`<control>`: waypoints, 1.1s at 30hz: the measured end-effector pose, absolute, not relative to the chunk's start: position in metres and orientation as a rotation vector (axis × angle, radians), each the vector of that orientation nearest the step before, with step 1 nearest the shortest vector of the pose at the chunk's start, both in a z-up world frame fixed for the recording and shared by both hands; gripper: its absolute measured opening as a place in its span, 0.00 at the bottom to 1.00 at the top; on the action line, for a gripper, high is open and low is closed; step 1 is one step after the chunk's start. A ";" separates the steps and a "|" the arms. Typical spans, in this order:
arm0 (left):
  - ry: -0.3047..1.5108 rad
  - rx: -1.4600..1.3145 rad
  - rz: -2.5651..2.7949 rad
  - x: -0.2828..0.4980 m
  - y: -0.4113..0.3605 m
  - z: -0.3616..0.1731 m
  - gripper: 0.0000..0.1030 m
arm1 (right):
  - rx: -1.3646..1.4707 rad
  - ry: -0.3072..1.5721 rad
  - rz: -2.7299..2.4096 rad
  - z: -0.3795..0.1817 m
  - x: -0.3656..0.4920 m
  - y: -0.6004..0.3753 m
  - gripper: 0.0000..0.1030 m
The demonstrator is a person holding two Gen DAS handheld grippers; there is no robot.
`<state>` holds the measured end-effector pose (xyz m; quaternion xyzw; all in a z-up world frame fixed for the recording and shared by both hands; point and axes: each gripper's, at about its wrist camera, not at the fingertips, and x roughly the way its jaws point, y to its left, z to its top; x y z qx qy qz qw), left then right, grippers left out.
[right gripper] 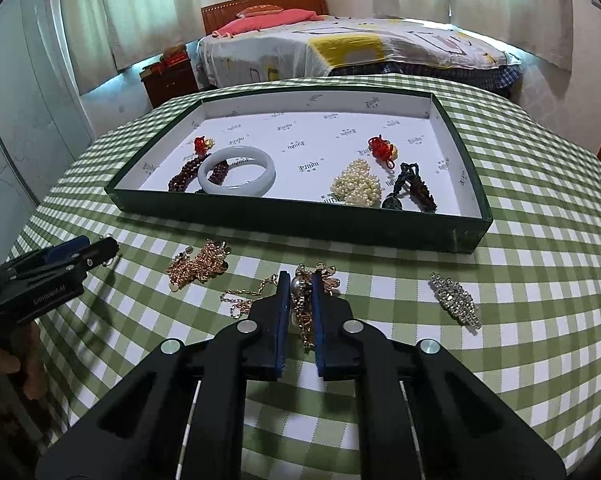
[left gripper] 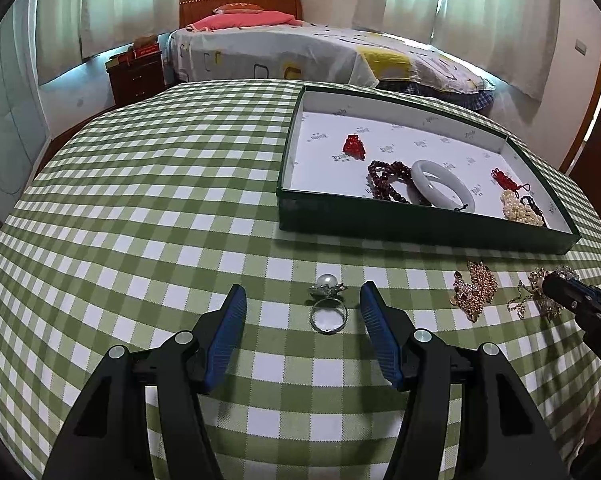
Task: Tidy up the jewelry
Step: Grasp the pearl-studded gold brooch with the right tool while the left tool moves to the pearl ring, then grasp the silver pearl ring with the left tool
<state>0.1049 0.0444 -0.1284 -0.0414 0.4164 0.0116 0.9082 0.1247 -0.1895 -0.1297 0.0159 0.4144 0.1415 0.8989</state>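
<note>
A silver pearl ring [left gripper: 327, 309] lies on the green checked cloth between the open fingers of my left gripper [left gripper: 303, 296], which also shows in the right wrist view [right gripper: 100, 250]. My right gripper [right gripper: 301, 280] is shut on a gold chain necklace with a pearl [right gripper: 306, 304]; it also shows in the left wrist view [left gripper: 550, 280]. A second gold chain heap [right gripper: 198, 264] lies to its left, a crystal brooch [right gripper: 456, 300] to its right. The green tray [right gripper: 300, 222] behind holds a white jade bangle [right gripper: 236, 170], dark red beads [right gripper: 186, 178], a pearl heap [right gripper: 358, 188] and red knots.
The table's round edge falls away on all sides. A bed [right gripper: 340, 48] and a wooden nightstand [right gripper: 170, 80] stand beyond the table. A dark tasselled pendant [right gripper: 412, 190] lies at the tray's right end.
</note>
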 end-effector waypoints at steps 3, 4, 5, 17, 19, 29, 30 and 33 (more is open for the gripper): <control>0.863 -0.088 0.023 0.106 0.044 -0.129 0.56 | 0.054 0.856 0.293 -0.131 0.126 -0.189 0.38; 0.862 -0.088 0.024 0.106 0.044 -0.130 0.56 | 0.051 0.855 0.292 -0.131 0.126 -0.188 0.38; 0.862 -0.088 0.023 0.106 0.044 -0.130 0.56 | 0.048 0.855 0.291 -0.131 0.127 -0.187 0.38; 0.859 -0.077 0.018 0.107 0.039 -0.131 0.56 | 0.027 0.877 0.262 -0.137 0.129 -0.191 0.37; 0.859 -0.074 0.018 0.107 0.038 -0.131 0.56 | 0.015 0.878 0.271 -0.138 0.128 -0.188 0.22; 0.853 -0.067 0.016 0.109 0.035 -0.132 0.56 | 0.014 0.858 0.285 -0.136 0.125 -0.188 0.22; 0.852 -0.066 0.016 0.110 0.035 -0.132 0.56 | 0.014 0.858 0.285 -0.135 0.125 -0.188 0.22; 0.849 -0.061 0.010 0.111 0.034 -0.132 0.56 | 0.017 0.862 0.285 -0.135 0.125 -0.188 0.22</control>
